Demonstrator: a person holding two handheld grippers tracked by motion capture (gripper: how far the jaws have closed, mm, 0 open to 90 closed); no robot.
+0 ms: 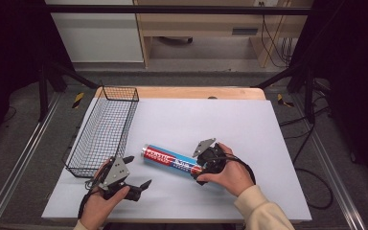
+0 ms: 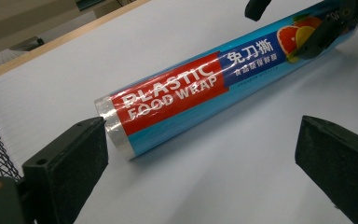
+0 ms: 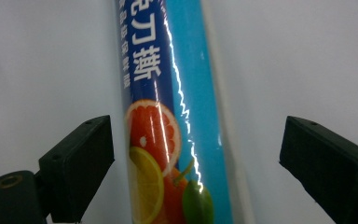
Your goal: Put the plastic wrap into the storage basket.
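Note:
A roll of plastic food wrap [image 1: 170, 160], red and blue with a citrus picture, lies on the white table sheet [image 1: 220, 120], angled from upper left to lower right. My right gripper [image 1: 200, 167] is open and straddles the roll's right end. In the right gripper view the roll [image 3: 168, 116] runs up between the jaws of the right gripper [image 3: 196, 140], close to the left jaw and well off the right one. My left gripper [image 1: 138, 171] is open just short of the roll's left end. In the left gripper view that end [image 2: 168, 100] lies past the left gripper [image 2: 203, 140].
A black wire basket [image 1: 103, 129] stands along the sheet's left side, just behind my left hand. The table's wooden back edge [image 1: 196, 92] shows beyond the sheet. The right gripper [image 2: 321, 23] appears at the top right of the left gripper view.

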